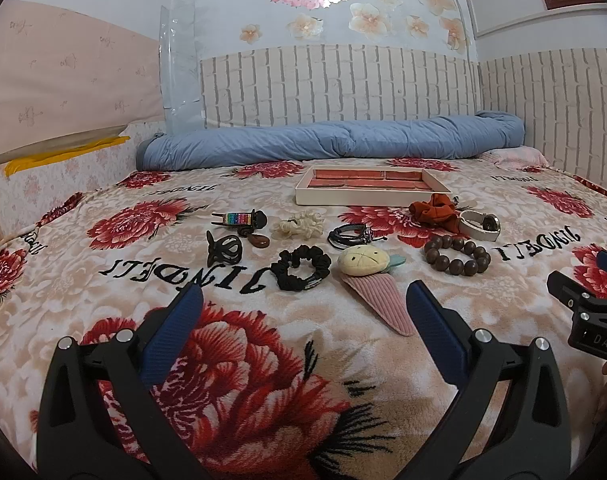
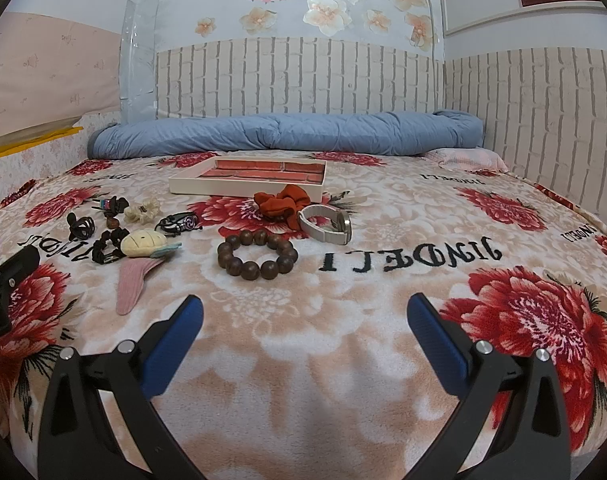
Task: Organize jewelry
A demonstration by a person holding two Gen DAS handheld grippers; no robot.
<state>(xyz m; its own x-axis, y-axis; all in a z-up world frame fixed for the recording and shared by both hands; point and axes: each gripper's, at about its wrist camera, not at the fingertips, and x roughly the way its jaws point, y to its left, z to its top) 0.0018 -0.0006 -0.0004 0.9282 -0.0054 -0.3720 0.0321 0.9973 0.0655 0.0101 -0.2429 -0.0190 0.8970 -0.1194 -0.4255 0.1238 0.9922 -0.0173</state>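
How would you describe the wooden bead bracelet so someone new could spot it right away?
Start at the shallow tray with the brick-pattern floor on the floral blanket. Nearer the camera, in front of the orange scrunchie and white-strap watch, lies the bead bracelet. It alone is a ring of big dark brown round beads.

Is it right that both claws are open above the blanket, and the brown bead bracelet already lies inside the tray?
Not quite. The brown bead bracelet lies on the blanket, well in front of the tray, not inside it; the right wrist view shows this clearly. The rest holds: the left claw and the right claw are both open above the blanket.
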